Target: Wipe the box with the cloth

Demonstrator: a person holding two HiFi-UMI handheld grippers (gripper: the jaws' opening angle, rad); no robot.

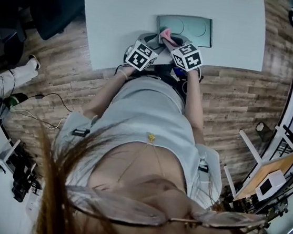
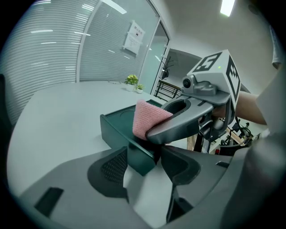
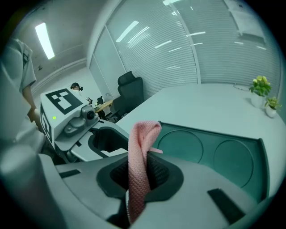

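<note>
Pink knit cloth (image 3: 142, 147) (folded), green box (image 3: 210, 152).

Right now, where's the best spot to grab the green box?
Grip its near corner, coming from the person's side. The box lies flat with low upright walls, and that corner sits between the left tongs. The right tongs pinch the cloth.

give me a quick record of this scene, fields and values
surface: white table
box: dark green, two round recesses in its top, near the table's front edge
cloth: pink, folded, over the box's near rim
right gripper: shut on the cloth
left gripper: jaws either side of the box's near corner, seemingly clamping it
</note>
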